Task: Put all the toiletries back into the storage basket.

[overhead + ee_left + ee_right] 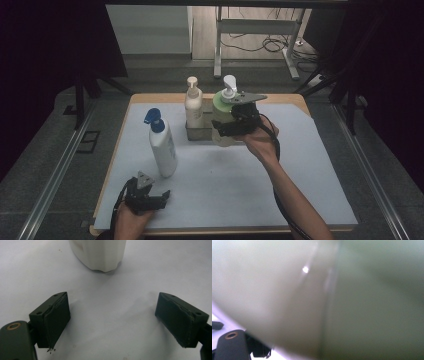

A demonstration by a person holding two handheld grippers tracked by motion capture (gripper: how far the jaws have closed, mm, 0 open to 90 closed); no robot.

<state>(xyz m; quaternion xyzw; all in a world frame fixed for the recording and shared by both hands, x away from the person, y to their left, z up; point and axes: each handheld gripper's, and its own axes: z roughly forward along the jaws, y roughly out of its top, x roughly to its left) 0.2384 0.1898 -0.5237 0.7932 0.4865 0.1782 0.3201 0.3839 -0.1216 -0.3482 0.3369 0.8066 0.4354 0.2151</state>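
Pale green pump bottle being carried beside the metal holder

The left gripper [148, 194] is resting near the table's [280, 200] front edge, jaws spread and empty, facing the white bottle with the blue pump [162, 145]. The right gripper [231, 126] is pinching the pale green pump bottle [223, 107] just right of the holder [199, 132], where a cream bottle [193, 106] is standing. The green bottle could clip the holder's rim or knock its neighbour over.

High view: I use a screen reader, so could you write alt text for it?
The right gripper grips a pale green pump bottle beside a metal holder with a cream bottle in it. The left gripper rests open near a blue-capped bottle on the white table.
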